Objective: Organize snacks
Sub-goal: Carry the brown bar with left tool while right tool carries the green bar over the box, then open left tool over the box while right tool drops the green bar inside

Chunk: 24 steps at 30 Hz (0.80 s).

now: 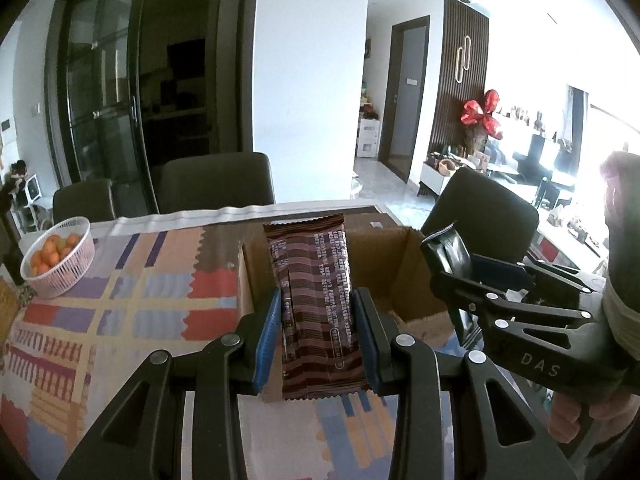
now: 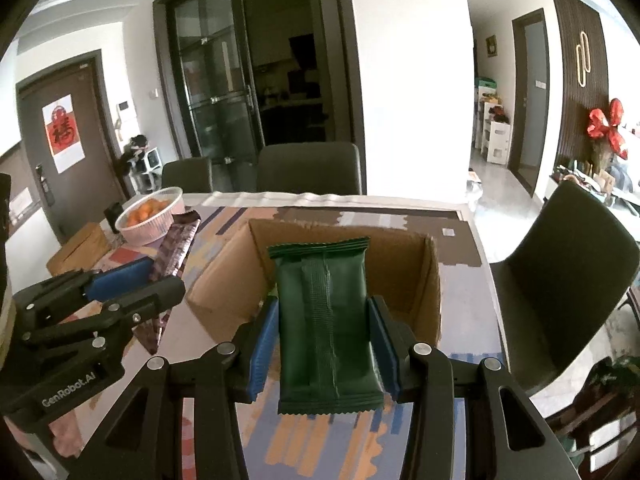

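My left gripper (image 1: 316,300) is shut on a brown striped snack packet (image 1: 314,280), held upright above the table in front of an open cardboard box (image 1: 404,256). My right gripper (image 2: 323,308) is shut on a dark green snack packet (image 2: 324,312), also lifted, just before the same cardboard box (image 2: 432,280). In the left wrist view the right gripper (image 1: 460,268) shows at the right with the dark packet (image 1: 446,250) in it. In the right wrist view the left gripper (image 2: 132,276) shows at the left, with the brown packet (image 2: 176,248) sticking out of it.
A patterned cloth (image 1: 132,280) covers the table. A pink basket of oranges (image 1: 60,256) stands at the far left, also seen as the basket (image 2: 152,216) in the right wrist view. Dark chairs (image 1: 218,182) line the far side and another chair (image 2: 568,280) stands at the right.
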Tool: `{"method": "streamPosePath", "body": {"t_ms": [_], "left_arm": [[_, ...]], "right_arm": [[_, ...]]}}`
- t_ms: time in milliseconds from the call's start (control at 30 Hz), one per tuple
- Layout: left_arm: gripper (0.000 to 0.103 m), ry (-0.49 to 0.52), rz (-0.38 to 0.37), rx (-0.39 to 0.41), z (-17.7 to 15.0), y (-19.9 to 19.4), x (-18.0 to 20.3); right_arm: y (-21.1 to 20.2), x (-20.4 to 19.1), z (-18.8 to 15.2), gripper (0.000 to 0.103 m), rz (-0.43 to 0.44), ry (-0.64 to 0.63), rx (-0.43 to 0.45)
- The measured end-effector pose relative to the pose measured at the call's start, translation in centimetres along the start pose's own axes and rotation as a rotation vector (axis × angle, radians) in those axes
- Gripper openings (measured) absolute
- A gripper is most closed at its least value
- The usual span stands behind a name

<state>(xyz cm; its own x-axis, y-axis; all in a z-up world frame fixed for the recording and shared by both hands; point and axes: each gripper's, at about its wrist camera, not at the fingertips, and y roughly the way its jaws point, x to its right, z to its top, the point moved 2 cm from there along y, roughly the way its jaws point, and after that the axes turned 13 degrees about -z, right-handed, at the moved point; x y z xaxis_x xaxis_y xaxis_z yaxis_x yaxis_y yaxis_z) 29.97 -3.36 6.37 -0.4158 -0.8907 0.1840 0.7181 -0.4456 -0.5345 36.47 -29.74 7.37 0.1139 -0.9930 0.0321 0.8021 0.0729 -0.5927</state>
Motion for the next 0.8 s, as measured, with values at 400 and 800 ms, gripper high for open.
{"method": "streamPosePath", "body": {"t_ms": [400,800], "left_arm": [[0.036,-0.045,-0.024,-0.072,2.2,4.3,-2.4],[0.056,-0.048,0.042,-0.144,1.6,6.7,-3.7]], "right_arm": [[2.9,0.2,3.0,0.045,-0.028,-0.013,-0.024],[6.3,0.3,2.7,0.068,-0.08,-0.008,-0.106]]}}
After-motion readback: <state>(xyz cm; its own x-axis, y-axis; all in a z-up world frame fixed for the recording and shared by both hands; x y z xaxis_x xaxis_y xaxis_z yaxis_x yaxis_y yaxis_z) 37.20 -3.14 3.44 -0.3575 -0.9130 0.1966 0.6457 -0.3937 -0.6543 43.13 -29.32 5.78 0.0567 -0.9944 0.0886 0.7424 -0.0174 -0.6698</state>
